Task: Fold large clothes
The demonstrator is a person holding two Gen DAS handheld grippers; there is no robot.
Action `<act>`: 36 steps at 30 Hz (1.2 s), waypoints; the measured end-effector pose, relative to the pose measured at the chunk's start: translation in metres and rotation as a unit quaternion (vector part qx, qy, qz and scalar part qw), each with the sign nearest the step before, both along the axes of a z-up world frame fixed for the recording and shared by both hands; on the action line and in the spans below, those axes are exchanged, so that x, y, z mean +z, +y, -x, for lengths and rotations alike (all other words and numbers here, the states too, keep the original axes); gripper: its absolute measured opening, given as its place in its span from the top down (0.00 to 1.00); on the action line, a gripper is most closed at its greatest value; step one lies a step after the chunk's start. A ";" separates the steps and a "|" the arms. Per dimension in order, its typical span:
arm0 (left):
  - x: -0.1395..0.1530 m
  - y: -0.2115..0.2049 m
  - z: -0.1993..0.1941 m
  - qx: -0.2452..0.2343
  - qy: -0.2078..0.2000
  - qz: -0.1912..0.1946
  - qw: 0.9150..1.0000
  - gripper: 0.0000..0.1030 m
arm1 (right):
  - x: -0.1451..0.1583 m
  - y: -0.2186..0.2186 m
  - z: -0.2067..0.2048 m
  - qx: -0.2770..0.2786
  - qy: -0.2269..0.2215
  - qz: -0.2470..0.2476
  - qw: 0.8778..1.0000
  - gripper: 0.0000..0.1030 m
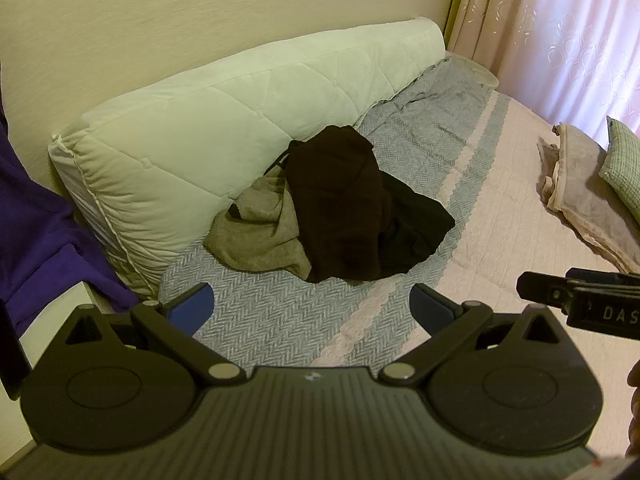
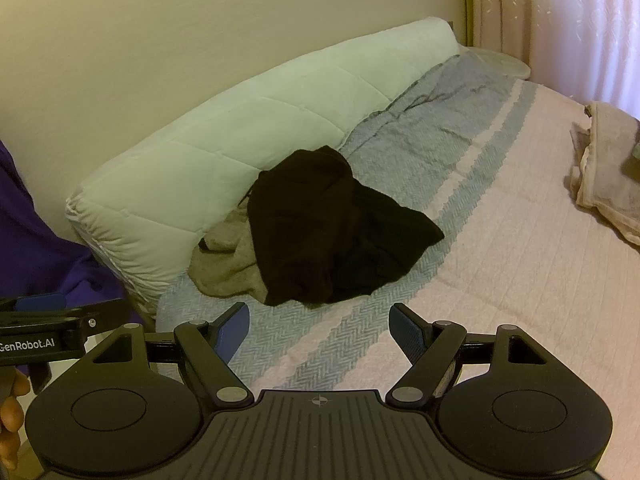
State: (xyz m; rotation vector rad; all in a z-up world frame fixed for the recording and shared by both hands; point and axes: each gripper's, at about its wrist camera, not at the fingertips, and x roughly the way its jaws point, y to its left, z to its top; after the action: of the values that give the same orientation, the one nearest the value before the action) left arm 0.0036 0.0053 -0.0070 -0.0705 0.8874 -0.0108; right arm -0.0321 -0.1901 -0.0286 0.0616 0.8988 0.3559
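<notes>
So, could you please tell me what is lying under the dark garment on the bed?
A beige garment sticks out from under the dark garment on its left side. How far it reaches underneath, and whether anything else lies there, is covered.

Right gripper (image 2: 319, 326): hovering above the near part of the bed, its blue-padded jaws standing wide apart with nothing between them.
Left gripper (image 2: 42, 304): showing partly at the picture's left edge; its jaws are not readable here.
Dark garment (image 2: 324, 228): lying crumpled in a heap on the bedspread (image 2: 500, 264), near the bed's wall-side edge.
Beige garment (image 2: 228, 266): lying bunched partly under the dark garment, touching it, and resting against the quilt.
White quilt (image 2: 248, 132): lying rolled along the bed's wall-side edge.
Folded cloth (image 2: 608, 168): lying at the bed's right side, well apart from the heap.
Purple sleeve (image 2: 36, 248): showing at the left.
</notes>
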 end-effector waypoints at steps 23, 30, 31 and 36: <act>-0.004 -0.005 -0.005 0.000 0.003 0.000 1.000 0.01 | -0.005 -0.006 -0.004 -0.004 0.003 -0.005 1.000 0.28; -0.005 -0.011 -0.004 0.003 0.005 -0.004 1.000 0.01 | -0.009 -0.014 -0.006 0.002 0.006 -0.009 1.000 0.28; -0.005 -0.012 -0.003 0.003 0.004 -0.005 1.000 0.01 | -0.009 -0.016 -0.007 0.004 0.007 -0.008 1.000 0.28; -0.008 -0.017 -0.005 0.009 0.007 0.000 1.000 0.01 | -0.014 -0.030 -0.015 0.017 0.010 -0.002 1.000 0.28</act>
State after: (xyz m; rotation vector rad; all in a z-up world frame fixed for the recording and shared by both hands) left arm 0.0089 -0.0119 -0.0149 -0.0788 0.9001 0.0067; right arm -0.0174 -0.2206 -0.0426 0.0542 0.9206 0.3891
